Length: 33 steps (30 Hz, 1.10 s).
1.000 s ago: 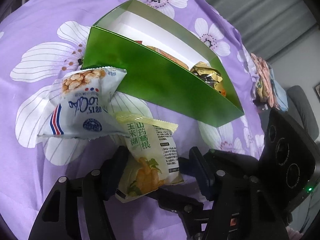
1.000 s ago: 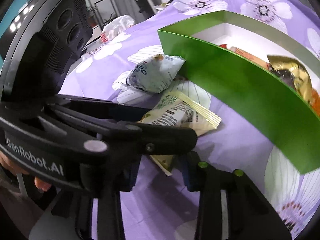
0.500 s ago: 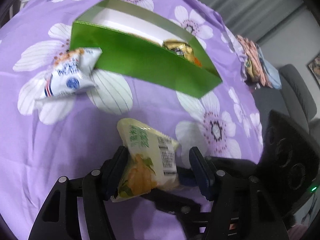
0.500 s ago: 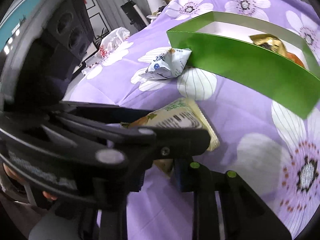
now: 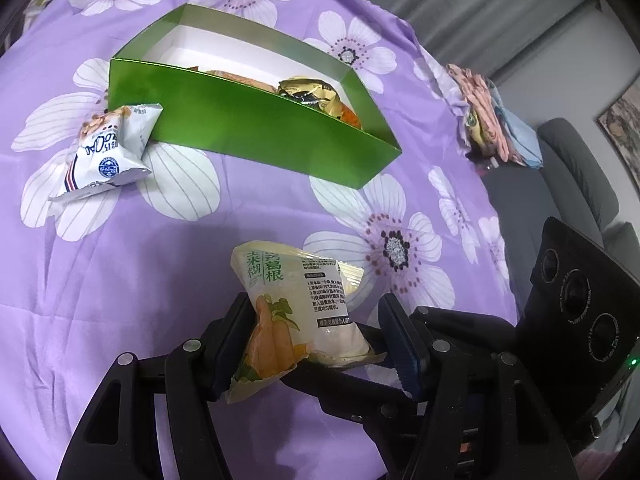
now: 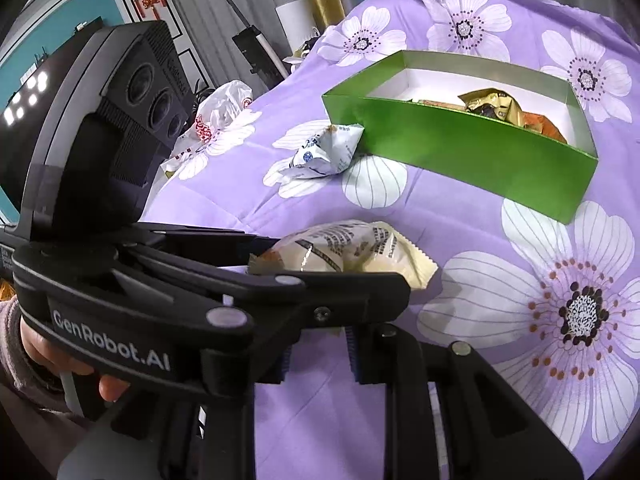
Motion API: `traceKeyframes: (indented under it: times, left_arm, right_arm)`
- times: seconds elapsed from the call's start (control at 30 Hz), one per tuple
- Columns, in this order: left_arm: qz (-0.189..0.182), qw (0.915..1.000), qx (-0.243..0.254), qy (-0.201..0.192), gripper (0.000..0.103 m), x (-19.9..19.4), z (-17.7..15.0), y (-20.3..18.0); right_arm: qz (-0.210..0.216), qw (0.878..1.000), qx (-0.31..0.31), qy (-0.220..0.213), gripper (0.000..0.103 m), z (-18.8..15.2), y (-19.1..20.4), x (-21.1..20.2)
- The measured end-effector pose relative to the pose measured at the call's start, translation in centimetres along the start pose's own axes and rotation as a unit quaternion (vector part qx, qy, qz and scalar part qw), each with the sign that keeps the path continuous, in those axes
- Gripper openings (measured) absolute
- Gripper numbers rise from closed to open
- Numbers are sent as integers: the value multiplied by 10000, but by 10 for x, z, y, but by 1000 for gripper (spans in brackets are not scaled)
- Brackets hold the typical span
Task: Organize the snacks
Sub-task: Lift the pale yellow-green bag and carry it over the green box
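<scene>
**Left wrist view.** The packet (image 5: 296,312), pale yellow with green print, hangs clear of the cloth (image 5: 160,280) at 6 o'clock. It sits in the left gripper (image 5: 314,320), whose jaws stand half spread and pinch its puffed belly. It looks light, soft and air-filled, with slick film. Squeezed hard it would likely burst or crush, and squeezed lightly it may slide. The flat crimped seams at its ends are the firmer places to take it.

The right gripper (image 5: 344,372) comes in from 4 o'clock beneath the packet. Its tips appear to nip the lower seam.

The green box (image 5: 256,128) lies at 12 o'clock with its near wall towards the camera. A gold wrapper (image 5: 308,90) and orange packs show inside. A white packet (image 5: 108,148) leans on the box's corner at 10 o'clock. Only this view shows the packet's printed face, how the left pads seat on it, and a heap of packs (image 5: 492,128) at the cloth's edge at 2 o'clock.

**Right wrist view.** The left gripper's frame crosses from 9 o'clock and hides most of the grip. The packet (image 6: 348,246) bulges above it at centre. The right jaws at 6 o'clock are pressed nearly together. The frame hides the seam they seem to hold.

This view alone shows the box (image 6: 460,148) from higher up, its left half bare and white. It also shows a hand (image 6: 52,344) at 8 o'clock and a plastic bag (image 6: 224,108) at 11 o'clock.
</scene>
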<state>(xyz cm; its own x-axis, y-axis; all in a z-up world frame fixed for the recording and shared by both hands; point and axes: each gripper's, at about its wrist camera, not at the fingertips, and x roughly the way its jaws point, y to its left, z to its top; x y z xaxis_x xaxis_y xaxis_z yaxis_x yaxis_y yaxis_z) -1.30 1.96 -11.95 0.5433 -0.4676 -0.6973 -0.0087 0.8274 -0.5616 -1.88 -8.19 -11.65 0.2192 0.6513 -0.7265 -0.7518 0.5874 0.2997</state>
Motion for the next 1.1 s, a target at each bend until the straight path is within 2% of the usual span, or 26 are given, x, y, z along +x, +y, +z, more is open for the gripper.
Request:
traceKeyframes:
  times: [0.17, 0.43, 0.73, 1.1]
  left_arm:
    - [-39, 10000, -66, -9, 56, -2, 2, 4]
    - [-43, 9997, 137, -215, 53, -13, 11, -5]
    - [-6, 9984, 396, -411, 52, -21, 31, -19]
    - [54, 9965, 694, -470, 52, -21, 63, -33]
  right_arm:
    - [-26, 10000, 1, -57, 23, 0, 1, -2]
    - [-50, 9995, -62, -303, 23, 11, 1, -14]
    - [-133, 9980, -157, -599, 23, 29, -2, -26]
    - [-232, 9952, -191, -934, 23, 55, -16, -38]
